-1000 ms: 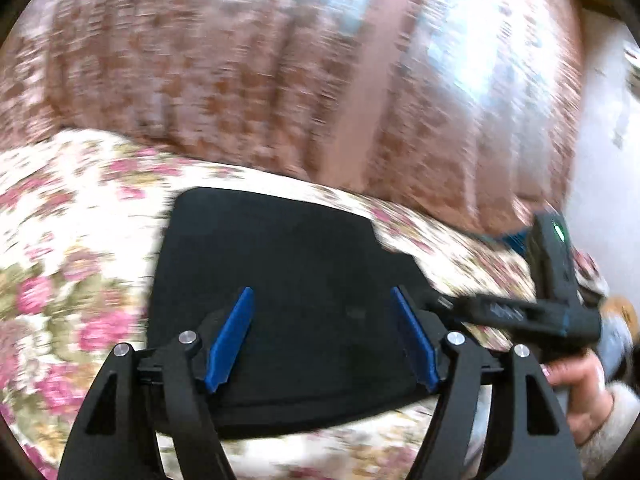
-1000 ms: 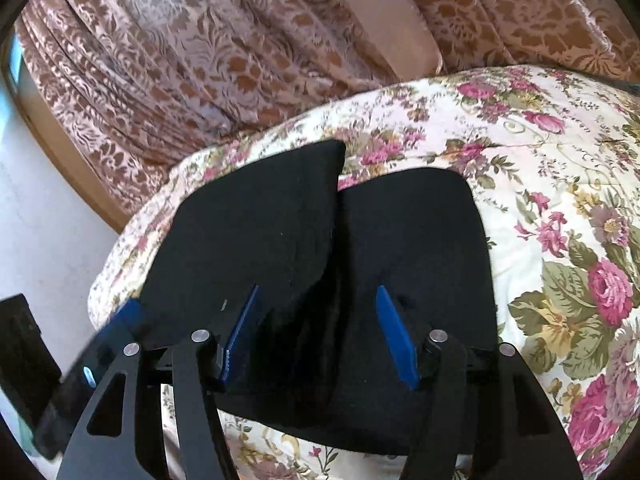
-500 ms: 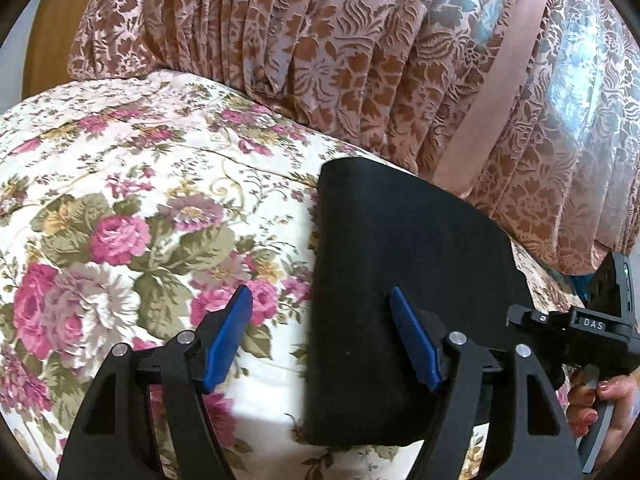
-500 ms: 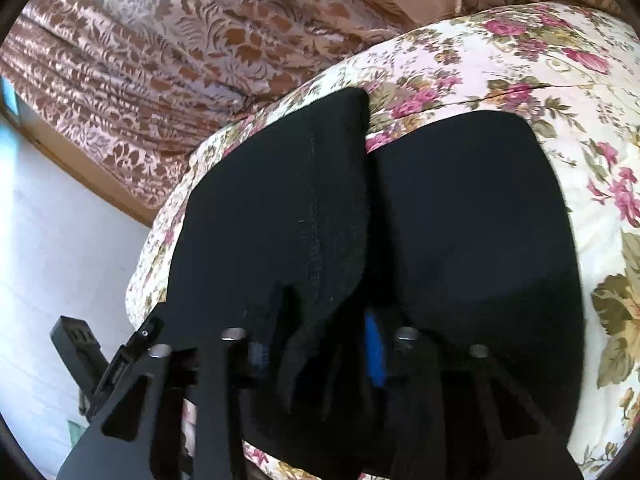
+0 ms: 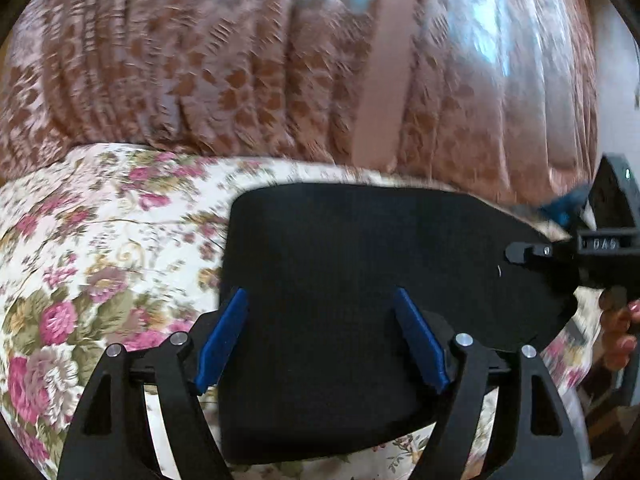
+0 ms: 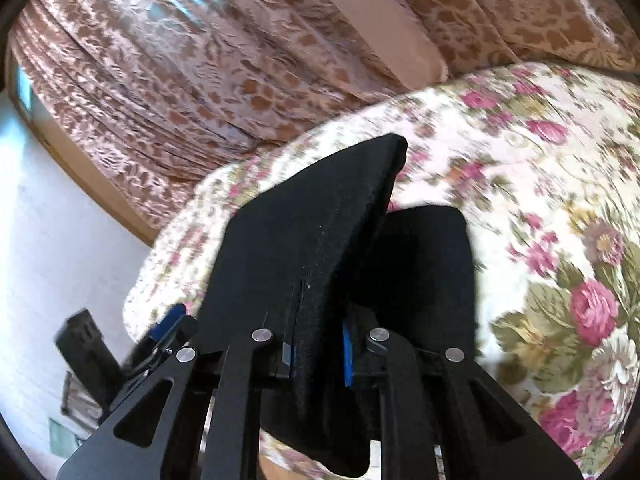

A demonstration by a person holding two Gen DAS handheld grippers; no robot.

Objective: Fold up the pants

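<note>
The black fabric pants [image 5: 360, 280] lie folded on the flower-print bedspread [image 5: 100, 260]. Right gripper [image 6: 316, 354] is clenched on a raised flap; left gripper [image 5: 320, 340] hangs released over them. Risk: the thick flap slips out and the fold flops crooked.

Bedspread [image 5: 104, 248] bare left of pants [image 5: 360, 264]; curtain [image 5: 240, 60] blocks behind.

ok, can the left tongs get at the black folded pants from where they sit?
Probably yes: left tongs are open over the black folded pants on the floral bedspread, nothing between. Right tongs grip the raised flap.
</note>
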